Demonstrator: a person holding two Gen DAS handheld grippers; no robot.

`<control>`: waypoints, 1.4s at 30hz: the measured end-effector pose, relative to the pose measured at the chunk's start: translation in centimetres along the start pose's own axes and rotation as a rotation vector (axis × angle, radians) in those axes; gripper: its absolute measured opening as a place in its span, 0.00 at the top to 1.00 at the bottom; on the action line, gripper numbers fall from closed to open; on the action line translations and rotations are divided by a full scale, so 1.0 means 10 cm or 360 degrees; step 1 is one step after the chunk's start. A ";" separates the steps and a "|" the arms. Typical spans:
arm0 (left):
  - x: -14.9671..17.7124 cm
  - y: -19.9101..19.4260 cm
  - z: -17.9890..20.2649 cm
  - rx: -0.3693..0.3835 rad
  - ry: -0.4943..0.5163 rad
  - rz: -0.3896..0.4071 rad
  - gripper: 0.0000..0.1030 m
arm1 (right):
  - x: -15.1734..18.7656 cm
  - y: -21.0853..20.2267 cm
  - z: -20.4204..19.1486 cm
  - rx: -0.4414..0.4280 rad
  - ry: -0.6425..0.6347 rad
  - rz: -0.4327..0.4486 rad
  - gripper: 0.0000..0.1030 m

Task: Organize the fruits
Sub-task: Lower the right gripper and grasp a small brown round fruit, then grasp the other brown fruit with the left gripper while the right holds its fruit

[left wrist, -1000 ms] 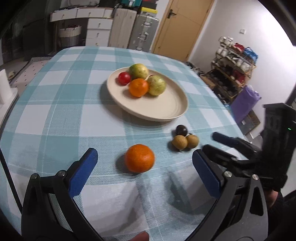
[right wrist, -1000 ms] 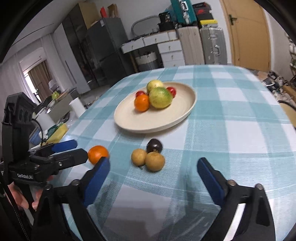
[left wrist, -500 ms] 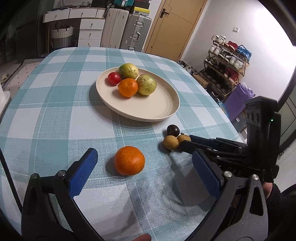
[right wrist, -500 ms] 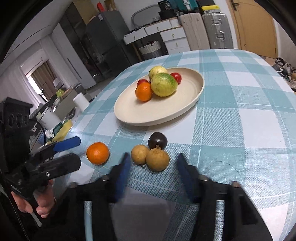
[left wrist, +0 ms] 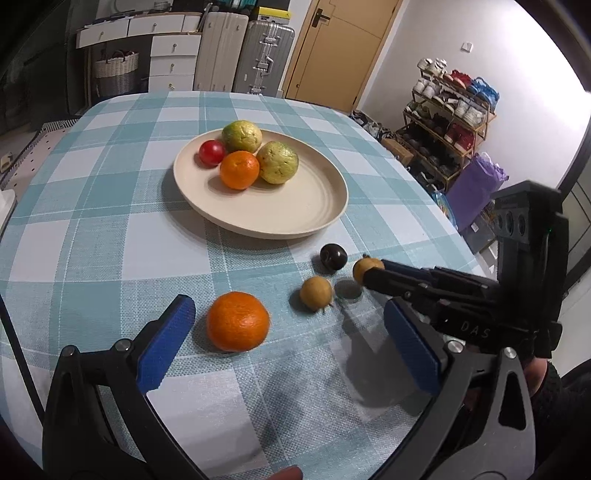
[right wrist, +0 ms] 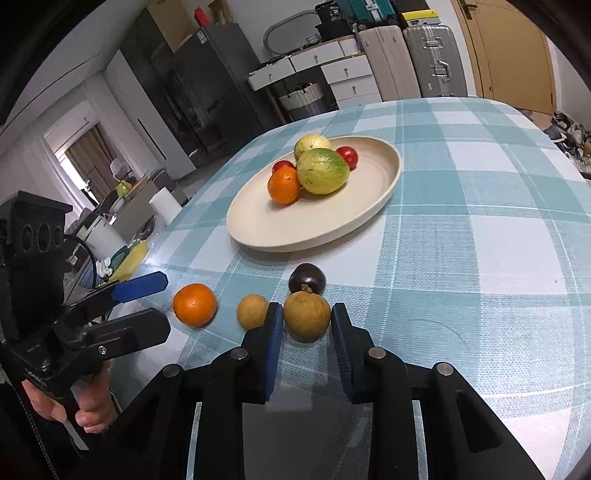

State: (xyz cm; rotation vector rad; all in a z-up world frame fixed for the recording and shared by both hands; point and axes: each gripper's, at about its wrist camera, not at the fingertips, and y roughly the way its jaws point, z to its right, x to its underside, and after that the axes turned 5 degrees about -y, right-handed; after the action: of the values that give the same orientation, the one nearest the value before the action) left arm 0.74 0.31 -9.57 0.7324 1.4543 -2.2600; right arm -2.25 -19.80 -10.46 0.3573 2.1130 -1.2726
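While the left gripper (left wrist: 284,343) is held wide open behind the orange (left wrist: 237,321), a brown fruit (right wrist: 306,314) is pinched by the right gripper (right wrist: 306,325) fingers above the table (right wrist: 480,240).

Hardly any writing could be read. In the left wrist view, the pale letters "DAS" stood on the black body of the right gripper (left wrist: 364,275), with whatever followed them hidden behind the left gripper's frame. In the right wrist view, a dark box (right wrist: 330,12) on top of the white drawer unit (right wrist: 317,70) bore a white label whose digits were too small to make out.
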 end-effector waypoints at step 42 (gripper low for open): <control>-0.23 0.78 0.44 -0.0138 0.0209 -0.0475 0.78 | 0.10 -0.49 0.41 -0.0044 0.0103 0.0218 0.73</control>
State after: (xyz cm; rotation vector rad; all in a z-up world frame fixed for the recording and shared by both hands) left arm 5.82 -6.87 -12.39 0.6866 1.8182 -2.3821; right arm -4.00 -25.83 -9.05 0.5282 2.1183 -1.1661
